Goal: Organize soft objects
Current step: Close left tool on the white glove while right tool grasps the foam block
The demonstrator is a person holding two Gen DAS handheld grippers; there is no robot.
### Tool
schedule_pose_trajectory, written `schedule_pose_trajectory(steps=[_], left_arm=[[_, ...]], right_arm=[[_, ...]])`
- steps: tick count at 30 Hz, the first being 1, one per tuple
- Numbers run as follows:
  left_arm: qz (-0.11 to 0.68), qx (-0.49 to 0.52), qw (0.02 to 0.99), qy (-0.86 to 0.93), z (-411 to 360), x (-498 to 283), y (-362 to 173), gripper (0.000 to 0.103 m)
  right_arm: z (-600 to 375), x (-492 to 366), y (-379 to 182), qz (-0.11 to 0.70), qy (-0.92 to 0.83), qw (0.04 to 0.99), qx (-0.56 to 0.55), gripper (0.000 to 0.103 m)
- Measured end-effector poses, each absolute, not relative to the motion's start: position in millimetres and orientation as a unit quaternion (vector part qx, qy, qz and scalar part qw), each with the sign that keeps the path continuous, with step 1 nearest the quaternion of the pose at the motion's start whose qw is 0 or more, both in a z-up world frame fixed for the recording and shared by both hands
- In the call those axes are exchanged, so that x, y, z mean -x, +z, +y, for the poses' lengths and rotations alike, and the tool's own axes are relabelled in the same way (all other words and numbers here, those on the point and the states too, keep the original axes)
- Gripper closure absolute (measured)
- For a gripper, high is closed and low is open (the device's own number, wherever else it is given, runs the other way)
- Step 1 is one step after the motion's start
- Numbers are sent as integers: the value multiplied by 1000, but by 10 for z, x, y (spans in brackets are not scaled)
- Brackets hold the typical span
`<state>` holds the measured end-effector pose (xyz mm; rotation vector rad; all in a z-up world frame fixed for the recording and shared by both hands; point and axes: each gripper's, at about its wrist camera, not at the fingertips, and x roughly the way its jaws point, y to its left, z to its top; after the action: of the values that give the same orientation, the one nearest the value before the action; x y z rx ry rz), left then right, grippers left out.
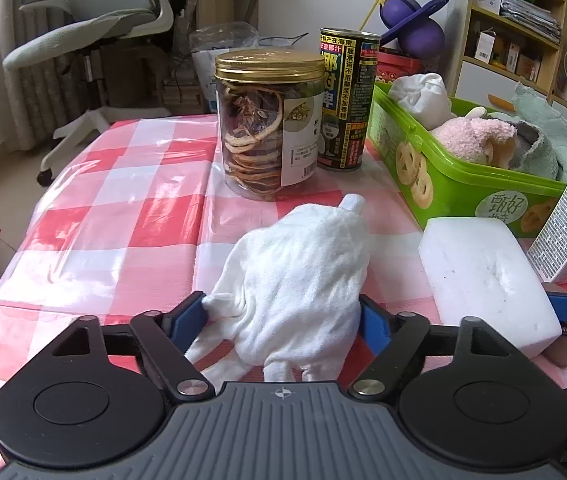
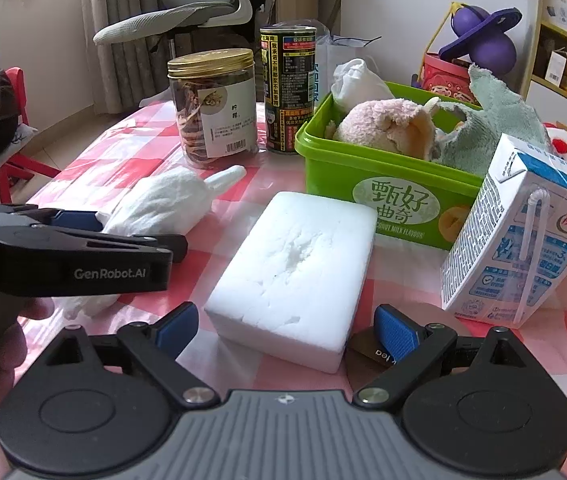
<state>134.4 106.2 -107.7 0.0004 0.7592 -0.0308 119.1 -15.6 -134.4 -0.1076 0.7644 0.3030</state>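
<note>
A white cloth glove [image 1: 295, 280] lies on the red-checked tablecloth [image 1: 123, 220]. My left gripper [image 1: 283, 316] stands open with its blue pads on either side of the glove, touching its edges. A white foam sponge block [image 2: 295, 272] lies before my right gripper [image 2: 287, 328], which is open with the block's near end between its pads. The glove also shows in the right wrist view [image 2: 163, 204], with the left gripper [image 2: 83, 240] over it. The green box [image 2: 383, 184] holds a pink plush [image 2: 383, 124], a white cloth [image 2: 355, 80] and a green towel [image 2: 495, 120].
A jar of dried lemon slices [image 1: 269, 124] and a dark can [image 1: 345, 100] stand behind the glove. A milk carton [image 2: 519, 232] stands right of the sponge, beside the green box. A small brown packet [image 2: 367, 354] lies under the right finger. An office chair [image 1: 95, 32] is beyond the table.
</note>
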Motion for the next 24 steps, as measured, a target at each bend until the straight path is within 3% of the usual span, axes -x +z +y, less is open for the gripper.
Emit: schedule_pose_trajectory(steps=[4, 9, 12, 24], left_arm=[[374, 4, 927, -13, 1063, -1349, -1061, 37], [380, 10, 925, -17, 1076, -1343, -1029, 53], [383, 12, 924, -17, 1076, -1336, -1009, 59], [395, 17, 918, -22, 1057, -1299, -913, 65]], right_arm=[[-177, -1206, -1329, 371, 144, 916, 45, 26], [-244, -1238, -1291, 373, 144, 916, 21, 41], [-286, -1244, -1261, 376, 145, 915, 2, 42], [-408, -1228, -1115, 372, 150, 915, -38, 44]])
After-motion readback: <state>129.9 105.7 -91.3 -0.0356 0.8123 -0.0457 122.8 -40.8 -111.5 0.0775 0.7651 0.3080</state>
